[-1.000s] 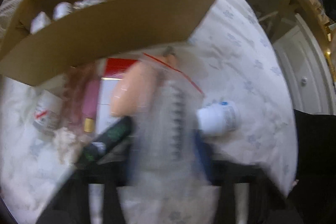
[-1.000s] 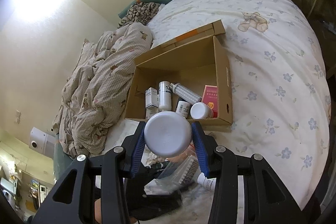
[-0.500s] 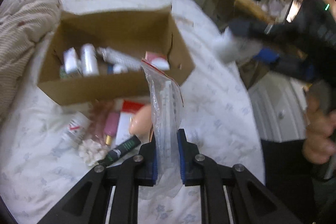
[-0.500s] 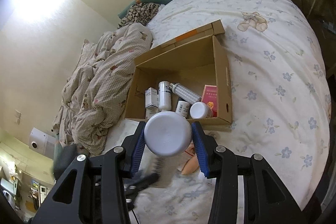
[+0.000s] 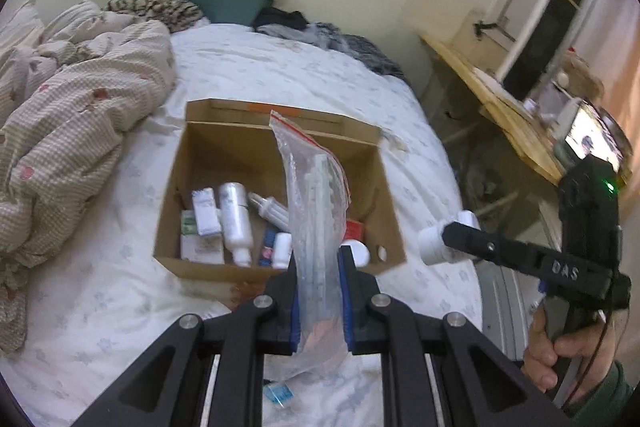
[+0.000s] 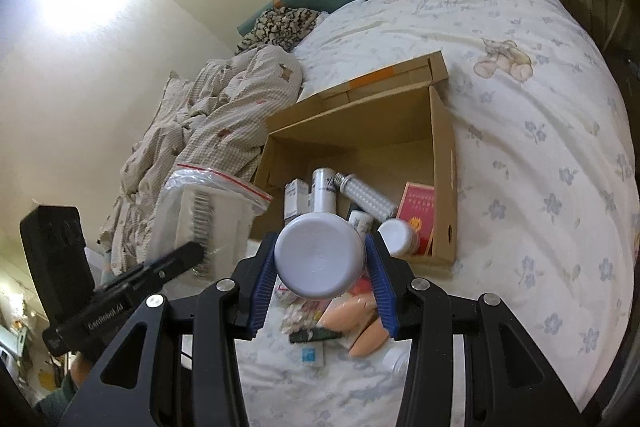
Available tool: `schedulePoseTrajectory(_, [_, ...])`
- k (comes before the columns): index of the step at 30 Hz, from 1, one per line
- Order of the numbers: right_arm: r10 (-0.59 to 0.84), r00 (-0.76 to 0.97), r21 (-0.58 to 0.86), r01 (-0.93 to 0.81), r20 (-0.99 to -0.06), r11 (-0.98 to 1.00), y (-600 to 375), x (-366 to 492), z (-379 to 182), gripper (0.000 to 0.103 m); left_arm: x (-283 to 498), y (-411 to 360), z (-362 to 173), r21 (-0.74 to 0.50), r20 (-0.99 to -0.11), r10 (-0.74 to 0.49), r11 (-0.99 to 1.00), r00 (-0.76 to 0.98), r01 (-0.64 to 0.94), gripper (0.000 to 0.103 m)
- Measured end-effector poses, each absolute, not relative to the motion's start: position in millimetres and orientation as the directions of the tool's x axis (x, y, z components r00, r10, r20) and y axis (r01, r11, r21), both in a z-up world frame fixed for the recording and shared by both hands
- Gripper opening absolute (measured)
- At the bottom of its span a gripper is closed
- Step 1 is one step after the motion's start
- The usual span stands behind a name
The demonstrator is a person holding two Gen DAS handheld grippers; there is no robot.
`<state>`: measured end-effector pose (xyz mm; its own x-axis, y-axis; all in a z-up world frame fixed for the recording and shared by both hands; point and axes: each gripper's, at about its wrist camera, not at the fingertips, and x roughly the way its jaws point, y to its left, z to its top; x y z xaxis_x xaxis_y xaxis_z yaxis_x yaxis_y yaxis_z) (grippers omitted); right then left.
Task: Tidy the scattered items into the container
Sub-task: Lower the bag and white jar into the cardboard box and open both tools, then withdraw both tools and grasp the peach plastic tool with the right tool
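2 grippers carry loads: the left gripper (image 5: 319,293) pinches a clear red-sealed zip bag (image 5: 316,211), the right gripper (image 6: 324,281) clamps a white round-capped bottle (image 6: 320,257). Beyond them, the open brown cardboard box (image 6: 442,187) waits; the limp bag could snag its rim.

Rumpled quilt (image 5: 76,115), wooden desk (image 5: 516,115).

- right gripper (image 6: 323,283) clamps a white round-capped bottle (image 6: 320,255) between blue pads.
- open cardboard box (image 6: 443,187) on the floral bedsheet (image 6: 540,147), bottles inside.
- left gripper (image 6: 176,259) grips a clear zip bag (image 6: 208,203).
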<state>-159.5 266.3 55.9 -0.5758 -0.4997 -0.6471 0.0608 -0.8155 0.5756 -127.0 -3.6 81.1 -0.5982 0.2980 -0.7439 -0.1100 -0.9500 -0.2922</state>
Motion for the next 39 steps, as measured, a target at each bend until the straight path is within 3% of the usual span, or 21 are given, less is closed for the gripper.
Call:
schedulePoseTrajectory(6, [-0.454,-0.560,0.512,0.060,-0.693,-0.857,256.1,-189.7,42.0,0.047,-171.7,-0.5,60.1,-0.220,-0.793,0.222,-0.973,-0.567,-0.073,0.015])
schedulePoseTrajectory(11, [-0.396,-0.533,0.432,0.063,-0.748,-0.900,242.7,-215.1,24.4,0.047,-203.2,8.2,37.8,-0.063,-0.817,0.096,-0.995,-0.568,-0.078,0.015])
schedulePoseTrajectory(15, [-0.363,-0.521,0.394,0.056,-0.772,-0.918,237.8,-231.4,14.5,0.047,-220.0,14.0,17.3,-0.015,-0.846,0.063,-0.995,-0.529,-0.095,0.015])
schedulePoseTrajectory(29, [-0.326,-0.467,0.353,0.030,-0.822,-0.935,229.6,-253.6,-8.6,0.048,-245.5,7.2,-19.4,-0.052,-0.889,0.067,-0.998,-0.454,-0.044,0.019])
schedulePoseTrajectory(30, [-0.326,-0.460,0.352,0.032,-0.826,-0.936,228.7,-255.0,-10.6,0.048,-245.0,4.6,-20.1,-0.061,-0.889,0.070,-0.998,-0.452,-0.034,0.027])
schedulePoseTrajectory(31, [-0.326,-0.453,0.350,0.033,-0.830,-0.936,227.6,-255.7,-11.9,0.049,-244.3,2.4,-19.6,-0.063,-0.890,0.068,-0.998,-0.450,-0.025,0.047])
schedulePoseTrajectory(32, [-0.327,-0.446,0.349,0.034,-0.833,-0.936,226.4,-256.4,-13.1,0.053,-243.5,0.2,-18.5,-0.063,-0.891,0.064,-0.998,-0.449,-0.017,0.059])
schedulePoseTrajectory(33, [-0.322,-0.449,0.346,0.029,-0.834,-0.938,226.7,-255.5,-11.4,0.064,-242.8,-2.0,-17.5,-0.063,-0.892,0.061,-0.998,-0.448,-0.009,0.078])
schedulePoseTrajectory(39, [-0.317,-0.499,0.359,0.014,-0.806,-0.933,235.6,-250.1,8.6,0.066,-227.1,-11.4,4.5,-0.068,-0.864,0.060,-0.998,-0.500,-0.002,0.081])
